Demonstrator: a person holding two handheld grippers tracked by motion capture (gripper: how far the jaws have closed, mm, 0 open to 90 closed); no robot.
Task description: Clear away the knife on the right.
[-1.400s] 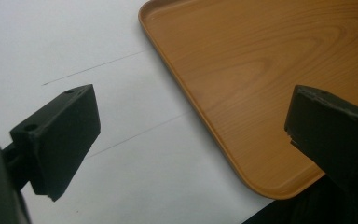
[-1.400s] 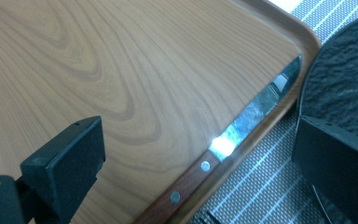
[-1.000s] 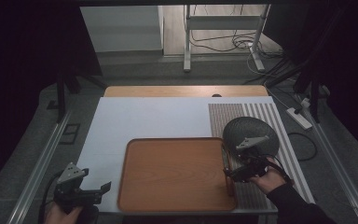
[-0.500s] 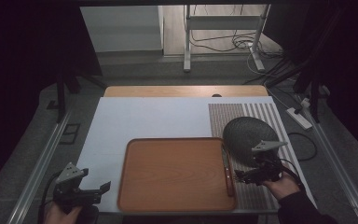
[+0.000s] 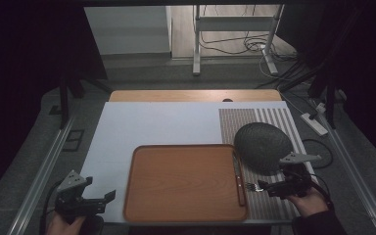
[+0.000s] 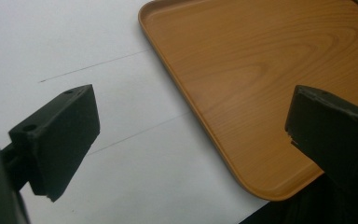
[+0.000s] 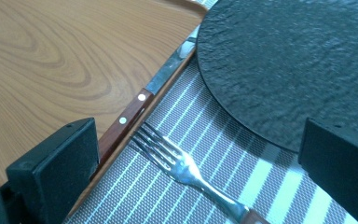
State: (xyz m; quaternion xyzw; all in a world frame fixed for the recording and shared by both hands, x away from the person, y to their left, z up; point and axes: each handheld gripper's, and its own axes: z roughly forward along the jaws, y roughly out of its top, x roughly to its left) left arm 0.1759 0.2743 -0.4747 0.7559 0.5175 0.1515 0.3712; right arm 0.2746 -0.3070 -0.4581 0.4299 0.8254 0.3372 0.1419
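Right gripper (image 5: 270, 187) released, jaws wide, fork (image 7: 182, 165) lying between them on the striped placemat (image 5: 274, 122), beside the knife (image 7: 135, 109) on the wooden tray (image 5: 186, 183). Retreat straight back, clear of the tines. Left gripper (image 5: 90, 198) open, idle.

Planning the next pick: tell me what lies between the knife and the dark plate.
The fork lies there on the striped mat, tines toward the knife, plate beyond; the right gripper view shows it.

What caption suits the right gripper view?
Open tool over a fork lying on a striped mat, between knife and dark plate.
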